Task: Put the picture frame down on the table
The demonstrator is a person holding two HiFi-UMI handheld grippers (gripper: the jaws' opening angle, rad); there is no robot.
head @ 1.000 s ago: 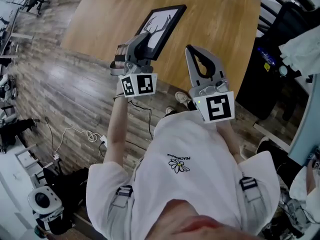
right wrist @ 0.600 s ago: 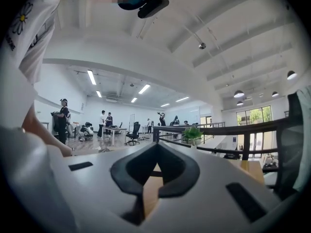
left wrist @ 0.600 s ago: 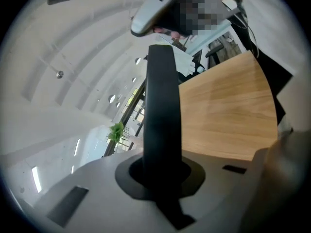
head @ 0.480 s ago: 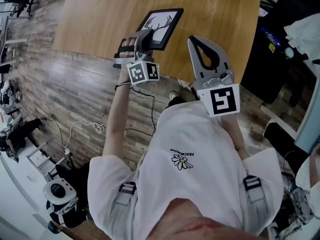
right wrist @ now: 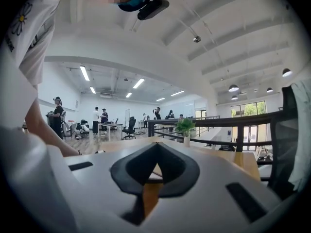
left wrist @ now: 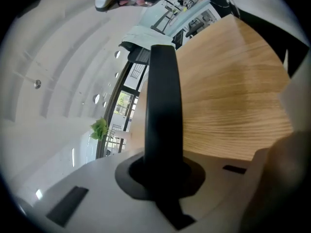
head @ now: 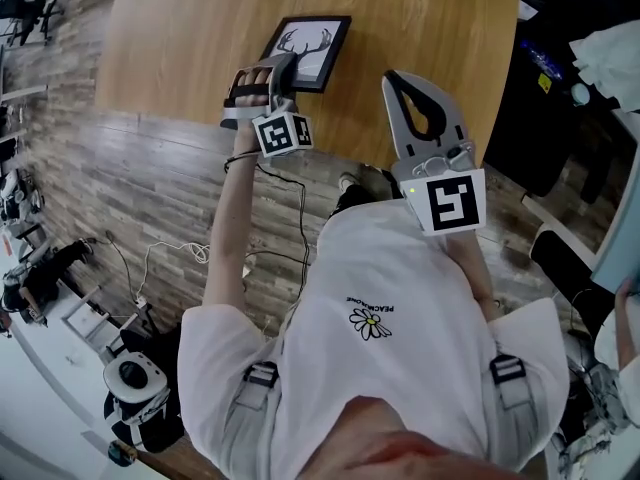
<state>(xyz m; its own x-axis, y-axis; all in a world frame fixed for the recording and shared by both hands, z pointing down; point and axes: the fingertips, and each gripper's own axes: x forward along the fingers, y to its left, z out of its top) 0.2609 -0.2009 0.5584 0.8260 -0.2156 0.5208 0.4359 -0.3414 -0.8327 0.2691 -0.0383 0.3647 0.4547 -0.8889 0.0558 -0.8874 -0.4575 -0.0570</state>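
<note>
The black picture frame (head: 306,52), with an antler print, lies low and nearly flat over the wooden table (head: 190,38) near its front edge. My left gripper (head: 283,63) is shut on the frame's near edge. In the left gripper view the black frame edge (left wrist: 164,110) stands upright between the jaws, with the table (left wrist: 233,96) to the right. My right gripper (head: 398,76) is held over the table edge right of the frame, shut and holding nothing. In its own view the right gripper (right wrist: 155,147) has its tips touching.
The table's front edge runs just under both grippers, with plank floor (head: 130,188) and a white cable (head: 170,258) below. Dark furniture (head: 560,98) stands right of the table. A small potted plant (right wrist: 185,126) and a railing show in the right gripper view.
My left gripper has carried the frame forward and down, from steeply tilted to almost flat over the table. The right gripper has barely moved.
</note>
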